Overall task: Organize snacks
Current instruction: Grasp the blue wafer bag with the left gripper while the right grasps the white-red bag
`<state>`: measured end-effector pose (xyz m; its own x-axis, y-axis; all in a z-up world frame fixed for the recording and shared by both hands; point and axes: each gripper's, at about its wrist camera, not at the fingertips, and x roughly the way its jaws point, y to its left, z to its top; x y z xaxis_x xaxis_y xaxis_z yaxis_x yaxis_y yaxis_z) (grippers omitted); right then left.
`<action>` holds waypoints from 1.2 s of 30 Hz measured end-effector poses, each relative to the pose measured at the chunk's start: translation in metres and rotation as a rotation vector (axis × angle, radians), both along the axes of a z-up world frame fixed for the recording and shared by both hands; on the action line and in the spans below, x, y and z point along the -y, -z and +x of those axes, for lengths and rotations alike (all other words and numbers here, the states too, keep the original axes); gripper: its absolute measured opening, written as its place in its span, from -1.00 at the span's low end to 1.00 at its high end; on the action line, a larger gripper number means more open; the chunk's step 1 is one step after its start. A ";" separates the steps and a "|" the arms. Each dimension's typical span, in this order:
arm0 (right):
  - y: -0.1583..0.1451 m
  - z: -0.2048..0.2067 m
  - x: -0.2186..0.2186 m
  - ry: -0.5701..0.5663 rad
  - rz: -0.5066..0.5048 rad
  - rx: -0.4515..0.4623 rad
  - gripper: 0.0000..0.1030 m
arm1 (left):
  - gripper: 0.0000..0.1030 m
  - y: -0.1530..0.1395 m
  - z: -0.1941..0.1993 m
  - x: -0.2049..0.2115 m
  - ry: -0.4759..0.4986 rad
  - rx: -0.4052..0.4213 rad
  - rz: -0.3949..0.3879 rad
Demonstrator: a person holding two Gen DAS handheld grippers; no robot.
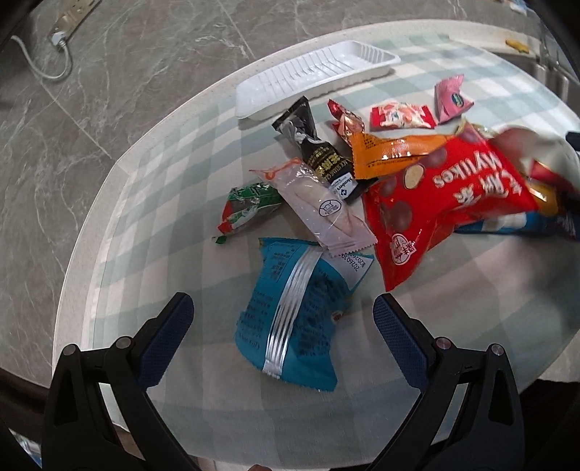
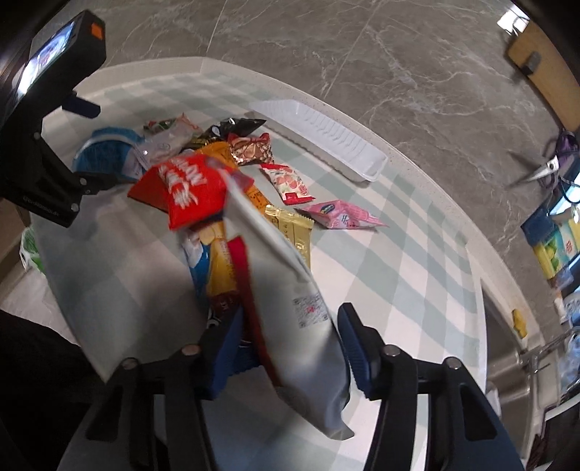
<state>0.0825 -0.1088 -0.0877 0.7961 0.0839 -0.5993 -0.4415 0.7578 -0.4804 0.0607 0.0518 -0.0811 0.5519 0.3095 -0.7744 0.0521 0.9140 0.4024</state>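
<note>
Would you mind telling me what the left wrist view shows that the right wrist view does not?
Only the left wrist view shows the power strip on the floor and the open left gripper. Only the right wrist view shows the scissors, the gold packet and the white bag between the right gripper fingers. Both show the white tray and red bag.

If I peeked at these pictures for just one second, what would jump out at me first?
Probably the big red snack bag, lying in the jumble of wrappers at the middle of the checked table. Next, the blurry white bag filling the space between the right gripper fingers. Behind the pile, a white plastic tray sits near the table's far edge with nothing in it.
</note>
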 end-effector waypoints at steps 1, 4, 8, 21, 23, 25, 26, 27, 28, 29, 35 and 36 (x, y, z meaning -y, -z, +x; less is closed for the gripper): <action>0.001 0.003 -0.001 0.000 -0.013 -0.004 0.02 | 0.95 0.003 0.002 0.001 0.006 -0.003 0.009; 0.005 0.008 -0.005 -0.014 -0.059 0.004 -0.05 | 0.95 0.009 0.009 0.002 0.017 -0.019 0.024; 0.011 0.015 -0.009 -0.020 -0.135 0.012 -0.05 | 0.96 0.016 0.018 0.002 0.030 -0.029 0.025; 0.010 0.043 -0.002 -0.002 -0.057 -0.083 -0.10 | 0.98 0.020 0.032 -0.018 0.035 -0.035 -0.102; 0.010 0.046 0.000 0.000 -0.045 -0.099 -0.21 | 0.98 0.021 0.034 -0.028 0.019 -0.045 -0.174; 0.012 0.050 0.002 0.001 -0.027 -0.125 -0.34 | 0.98 0.024 0.036 -0.040 -0.007 -0.063 -0.270; 0.012 0.051 0.003 0.001 -0.014 -0.138 -0.40 | 0.98 0.026 0.037 -0.047 -0.023 -0.075 -0.322; 0.012 0.051 0.004 0.002 0.004 -0.151 -0.43 | 0.96 0.029 0.039 -0.056 -0.043 -0.091 -0.396; 0.012 0.052 0.006 0.003 0.018 -0.156 -0.43 | 0.94 0.030 0.038 -0.061 -0.056 -0.092 -0.433; 0.012 0.053 0.007 0.005 0.026 -0.159 -0.44 | 0.90 0.029 0.038 -0.062 -0.053 -0.082 -0.427; 0.011 0.058 0.014 0.006 0.089 -0.195 -0.48 | -0.12 0.023 0.043 -0.055 0.025 -0.089 -0.424; 0.010 0.059 0.016 0.007 0.103 -0.207 -0.48 | -0.14 0.022 0.046 -0.055 0.024 -0.097 -0.433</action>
